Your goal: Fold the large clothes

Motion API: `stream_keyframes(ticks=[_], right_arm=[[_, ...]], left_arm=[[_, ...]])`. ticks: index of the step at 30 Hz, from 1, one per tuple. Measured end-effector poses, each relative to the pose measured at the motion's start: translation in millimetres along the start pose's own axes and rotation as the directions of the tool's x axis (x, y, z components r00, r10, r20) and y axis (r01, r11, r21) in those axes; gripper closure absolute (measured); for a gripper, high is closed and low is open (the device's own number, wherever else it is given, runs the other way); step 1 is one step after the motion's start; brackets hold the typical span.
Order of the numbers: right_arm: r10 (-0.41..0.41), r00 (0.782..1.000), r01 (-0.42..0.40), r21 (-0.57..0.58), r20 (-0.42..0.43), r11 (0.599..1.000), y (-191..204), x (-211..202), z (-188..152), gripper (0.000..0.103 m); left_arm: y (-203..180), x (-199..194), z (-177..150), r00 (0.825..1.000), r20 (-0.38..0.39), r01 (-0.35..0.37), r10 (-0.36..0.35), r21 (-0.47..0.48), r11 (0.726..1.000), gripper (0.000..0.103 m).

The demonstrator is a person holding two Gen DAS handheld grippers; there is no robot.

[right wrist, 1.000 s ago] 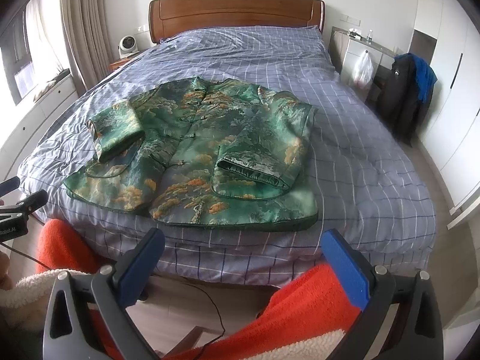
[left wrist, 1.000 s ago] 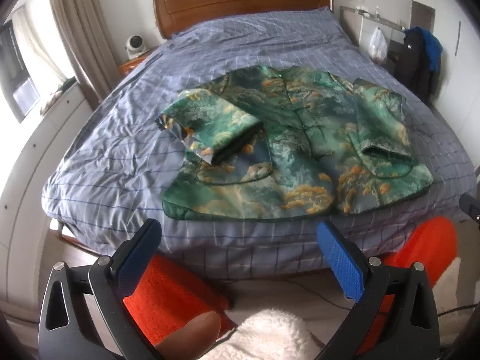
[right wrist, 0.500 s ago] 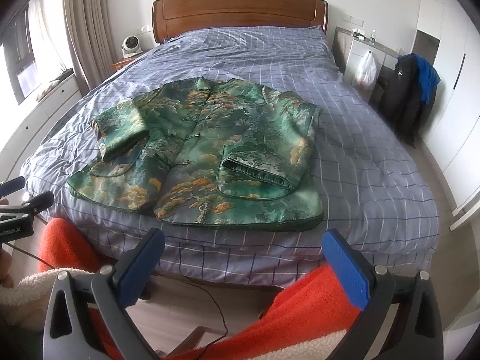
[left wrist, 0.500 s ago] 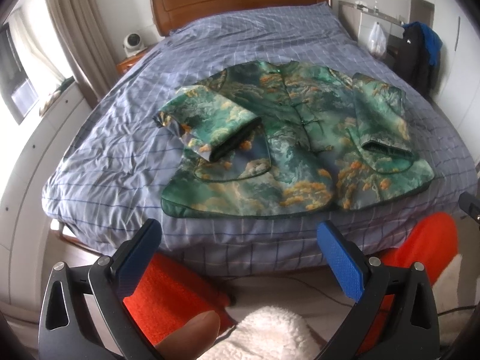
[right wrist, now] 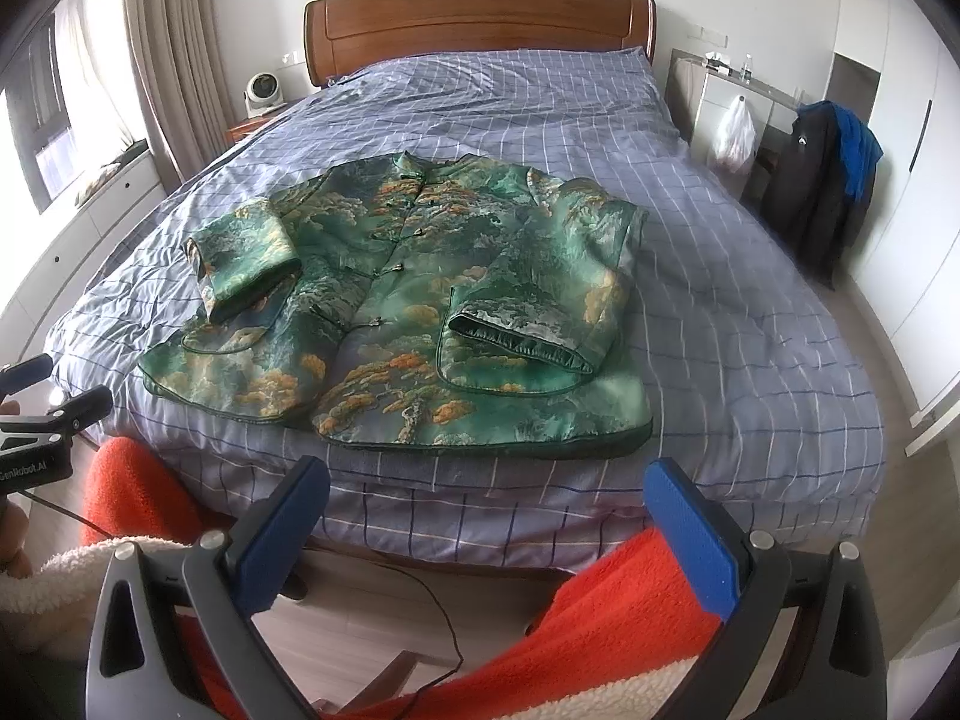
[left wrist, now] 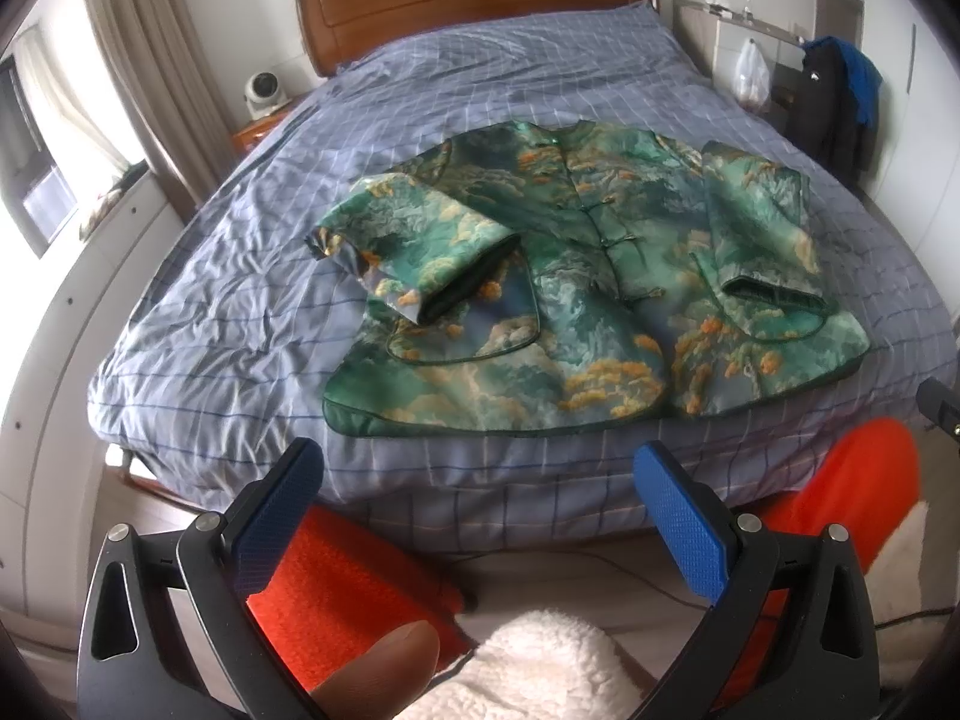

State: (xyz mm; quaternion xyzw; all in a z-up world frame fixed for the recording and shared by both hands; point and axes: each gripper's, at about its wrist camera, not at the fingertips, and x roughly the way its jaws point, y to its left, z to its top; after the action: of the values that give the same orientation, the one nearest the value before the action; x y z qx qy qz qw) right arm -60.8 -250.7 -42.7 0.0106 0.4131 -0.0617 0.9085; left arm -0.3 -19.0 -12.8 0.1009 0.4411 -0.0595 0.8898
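Your left gripper (left wrist: 477, 480) is spread wide and holds nothing, hanging off the foot of the bed (left wrist: 240, 312) and short of the cloth. Ahead of it the green brocade jacket (left wrist: 588, 300) lies face up on the checked cover, near the foot edge, buttoned down the front and with its collar toward the headboard (left wrist: 474, 6).

Start your check at the left. The left sleeve (left wrist: 420, 252) is already folded in, but only partly: its cuff lies across the front panel, while the folded elbow sticks out past the jacket's side onto the cover. I would call that fold loose and in need of squaring.

The middle of the body is flat and untouched, and the hem is not yet brought up.

On the right, the right sleeve (right wrist: 540, 294) is turned in neatly and lies wholly on the front panel, with its cuff opening toward the hem.

Your right gripper (right wrist: 486, 495) is likewise wide apart and empty, just off the foot of the bed.

So, as I judge it, the sleeves are done. What is left is to tidy the left sleeve, then fold the sides or hem over to make a compact bundle.
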Motion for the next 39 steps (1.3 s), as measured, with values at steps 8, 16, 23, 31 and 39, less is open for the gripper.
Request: stream_keyframes(ticks=[8,16,23,31,39], right_arm=[[0.001,1.000,-0.001,0.001,-0.004,1.000,-0.4,0.8,-0.5,0.000],[0.001,1.000,-0.001,0.000,-0.003,1.000,0.5,1.2,-1.1,0.000],[0.002,1.000,-0.002,0.002,-0.004,1.000,0.9,1.0,-1.5,0.000],[-0.002,1.000,0.002,-0.002,-0.001,1.000,1.8,0.7,-1.0,0.000],[-0.001,1.000,0.001,-0.007,0.001,1.000,2.4,0.4,-1.5,0.000]], left_arm=[[0.0,-0.4,0.9,1.000,-0.001,0.000,0.000,0.000,1.000,0.000],[-1.0,-0.2,0.1,1.000,0.000,-0.001,0.001,0.001,1.000,0.000],[-1.1,-0.3,1.0,1.000,0.000,-0.002,0.002,0.001,1.000,0.000],[-2.8,-0.1,0.6,1.000,0.001,-0.004,0.004,0.003,1.000,0.000],[-3.8,-0.6,-0.5,1.000,-0.003,-0.004,0.004,0.003,1.000,0.000]])
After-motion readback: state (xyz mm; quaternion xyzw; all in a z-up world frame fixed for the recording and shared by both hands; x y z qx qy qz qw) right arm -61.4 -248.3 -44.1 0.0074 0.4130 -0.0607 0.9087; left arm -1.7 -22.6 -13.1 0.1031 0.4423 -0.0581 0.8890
